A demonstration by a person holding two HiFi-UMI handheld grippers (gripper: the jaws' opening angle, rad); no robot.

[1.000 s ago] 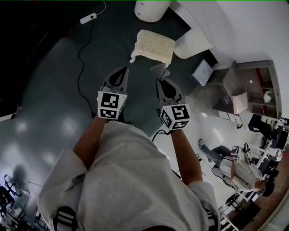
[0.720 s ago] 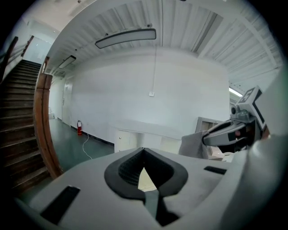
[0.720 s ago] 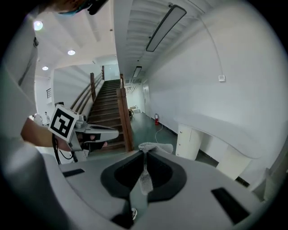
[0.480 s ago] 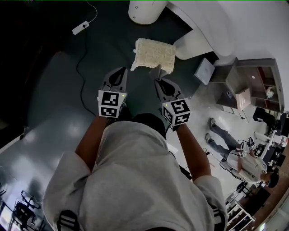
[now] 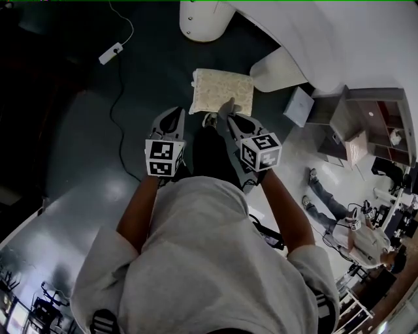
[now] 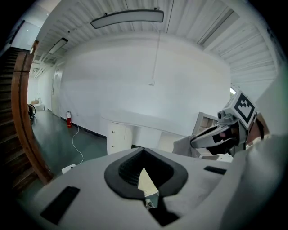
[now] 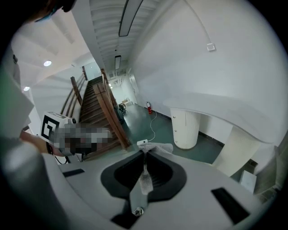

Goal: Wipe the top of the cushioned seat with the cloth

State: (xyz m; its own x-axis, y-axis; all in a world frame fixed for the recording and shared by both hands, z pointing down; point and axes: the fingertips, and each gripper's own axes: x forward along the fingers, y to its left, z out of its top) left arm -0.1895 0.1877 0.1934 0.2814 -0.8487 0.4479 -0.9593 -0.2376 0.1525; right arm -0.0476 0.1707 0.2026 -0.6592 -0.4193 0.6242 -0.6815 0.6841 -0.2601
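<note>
On the far left a power strip (image 5: 111, 53) lies on the dark floor, its cable (image 5: 119, 98) trailing down towards me. Next comes my left gripper (image 5: 174, 112): its own view shows the jaws pressed together at the tips with nothing clamped (image 6: 143, 149). A thin cream sliver shows in the slit behind them, and I cannot tell whether that is the seat.

Straight ahead, beyond both grippers, the cushioned seat (image 5: 222, 90) stands on the floor, cream and square. A white round pedestal (image 5: 204, 18) stands behind it.

My right gripper (image 5: 230, 115) is clamped on the cloth (image 5: 226, 104). In its own view a strip of it is pinched between the jaws (image 7: 145, 153) and a grey bunch (image 7: 157, 147) pokes past the tips. From above, the cloth overlaps the seat's near edge, so I cannot tell whether it touches the top.

Further right are a second white base (image 5: 279, 68), a grey box (image 5: 298, 106), then a shelf unit (image 5: 372, 127). Another person (image 5: 356, 235) is on the pale floor, cut off near the edge.

My own torso hides the floor below, and the seat's legs are out of sight.
</note>
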